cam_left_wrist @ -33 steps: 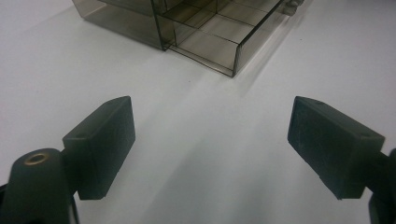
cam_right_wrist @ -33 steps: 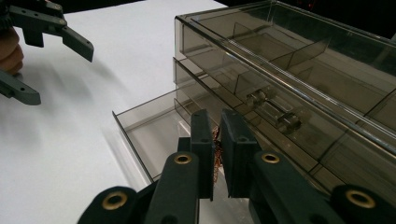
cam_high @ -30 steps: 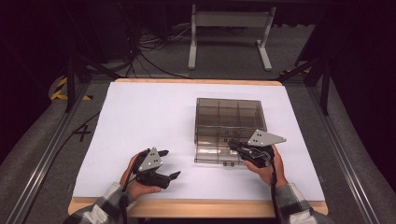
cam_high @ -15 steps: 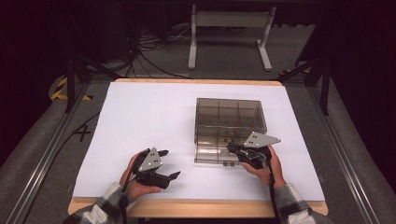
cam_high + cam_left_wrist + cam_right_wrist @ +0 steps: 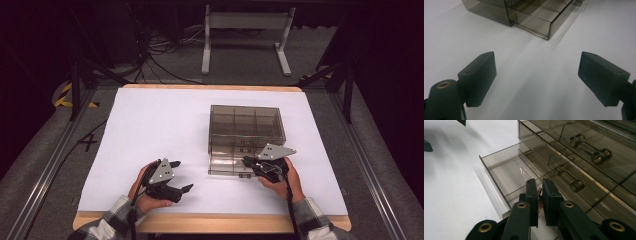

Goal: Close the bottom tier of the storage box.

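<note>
A smoky clear drawer box [image 5: 245, 125] stands on the white table, right of centre. Its bottom drawer [image 5: 506, 172] is pulled out at the front left. My right gripper [image 5: 252, 164] hovers at the box's front over that drawer. In the right gripper view its jaws [image 5: 539, 185] are shut on a small orange-brown thing [image 5: 539, 199], which they mostly hide. My left gripper [image 5: 181, 176] rests on the table left of the box, open, with nothing between its jaws [image 5: 540, 75]. The box's corner [image 5: 531, 17] lies ahead of it.
Clear bar handles [image 5: 569, 178] run across the drawer fronts above my right gripper. White paper [image 5: 150, 125] covers the table left of and behind the box. The wooden front edge [image 5: 215, 222] is close to both hands. Metal rails and cables lie beyond the table.
My right gripper has shifted slightly left along the box's front. The left gripper has kept still.
</note>
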The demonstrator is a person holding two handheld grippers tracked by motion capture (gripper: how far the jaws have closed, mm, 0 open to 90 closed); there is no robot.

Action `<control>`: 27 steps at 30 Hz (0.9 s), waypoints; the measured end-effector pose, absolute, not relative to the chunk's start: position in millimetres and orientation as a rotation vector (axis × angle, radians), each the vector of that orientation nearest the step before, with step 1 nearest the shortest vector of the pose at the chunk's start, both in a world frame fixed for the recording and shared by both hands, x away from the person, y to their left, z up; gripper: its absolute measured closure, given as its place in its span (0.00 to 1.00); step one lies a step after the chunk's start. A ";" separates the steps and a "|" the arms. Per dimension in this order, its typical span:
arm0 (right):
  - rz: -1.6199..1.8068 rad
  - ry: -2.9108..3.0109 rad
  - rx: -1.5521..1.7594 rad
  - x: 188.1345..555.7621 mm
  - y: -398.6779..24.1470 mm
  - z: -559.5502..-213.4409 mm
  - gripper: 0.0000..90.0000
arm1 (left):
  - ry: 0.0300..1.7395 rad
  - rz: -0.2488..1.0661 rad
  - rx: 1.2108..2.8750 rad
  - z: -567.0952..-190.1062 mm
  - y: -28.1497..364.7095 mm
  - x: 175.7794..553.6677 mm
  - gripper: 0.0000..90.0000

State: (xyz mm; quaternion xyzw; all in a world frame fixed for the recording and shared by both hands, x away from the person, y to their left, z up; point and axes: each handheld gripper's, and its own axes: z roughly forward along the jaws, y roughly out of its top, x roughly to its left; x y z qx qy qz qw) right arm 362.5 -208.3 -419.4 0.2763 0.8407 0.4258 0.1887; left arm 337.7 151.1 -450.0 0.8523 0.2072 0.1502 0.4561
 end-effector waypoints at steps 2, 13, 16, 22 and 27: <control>1.191 2.371 0.777 362.5 -208.0 -420.3 0.94 | 0.511 0.369 2.104 -449.9 151.1 337.6 0.17; 1.153 2.399 0.785 362.7 -206.9 -426.2 0.94 | 0.513 0.366 2.107 -450.8 150.1 337.3 0.17; 1.154 2.402 0.786 362.7 -207.4 -426.8 0.94 | 0.513 0.368 2.109 -450.8 150.0 337.4 0.17; 1.147 2.412 0.791 362.5 -207.5 -428.8 0.93 | 0.511 0.366 2.110 -451.0 149.8 337.6 0.17; 1.147 2.420 0.797 362.2 -208.8 -429.8 0.93 | 0.511 0.365 2.110 -451.1 149.7 337.6 0.17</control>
